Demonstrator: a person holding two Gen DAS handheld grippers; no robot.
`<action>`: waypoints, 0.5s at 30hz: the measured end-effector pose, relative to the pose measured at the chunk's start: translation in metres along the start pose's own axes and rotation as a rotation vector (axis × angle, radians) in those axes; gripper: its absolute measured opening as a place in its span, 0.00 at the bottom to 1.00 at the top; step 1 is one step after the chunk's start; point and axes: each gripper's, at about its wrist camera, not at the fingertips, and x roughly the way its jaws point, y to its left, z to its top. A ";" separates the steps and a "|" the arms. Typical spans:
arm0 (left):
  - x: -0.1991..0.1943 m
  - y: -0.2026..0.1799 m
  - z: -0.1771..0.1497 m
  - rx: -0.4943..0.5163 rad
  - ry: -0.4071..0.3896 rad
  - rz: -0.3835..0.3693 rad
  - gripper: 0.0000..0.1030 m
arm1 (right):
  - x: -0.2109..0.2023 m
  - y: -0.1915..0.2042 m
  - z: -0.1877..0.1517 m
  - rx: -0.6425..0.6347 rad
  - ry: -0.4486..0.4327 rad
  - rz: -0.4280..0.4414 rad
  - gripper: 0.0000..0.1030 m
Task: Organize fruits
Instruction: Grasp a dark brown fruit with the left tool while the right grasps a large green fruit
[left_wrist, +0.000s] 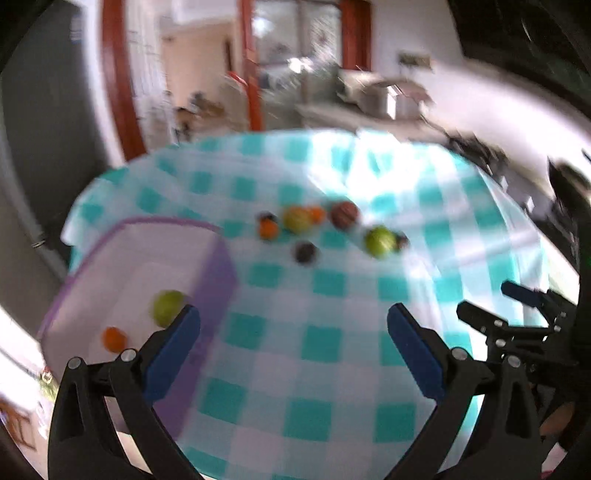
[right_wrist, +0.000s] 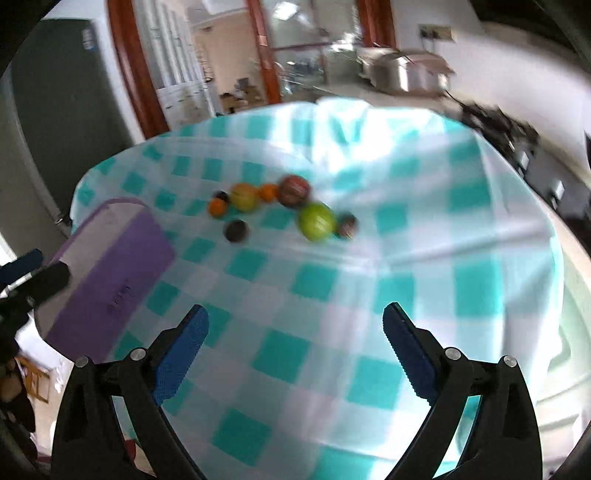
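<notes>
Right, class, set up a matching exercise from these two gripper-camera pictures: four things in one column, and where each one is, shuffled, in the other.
Things:
1. small orange round fruit near a yellow-green one
2. purple-rimmed white plastic bin
3. dark, almost black round fruit lying apart from the row
4. brown-red ball-like fruit

Places:
A. in the row of fruit at the far part of the checked cloth
B. inside the bin
C. at the table's left edge
D. alone on the cloth, nearer the camera than the row

Pairs: 1-B, 2-C, 3-D, 4-A
</notes>
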 end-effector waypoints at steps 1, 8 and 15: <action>0.012 -0.008 -0.001 0.009 0.022 -0.009 0.99 | 0.012 -0.007 -0.007 0.012 0.012 -0.012 0.90; 0.112 -0.029 0.000 0.042 0.218 0.020 0.99 | 0.067 -0.035 -0.034 0.055 0.082 -0.037 0.90; 0.191 -0.017 0.011 0.063 0.287 0.022 0.99 | 0.125 -0.010 0.002 -0.112 0.116 -0.076 0.89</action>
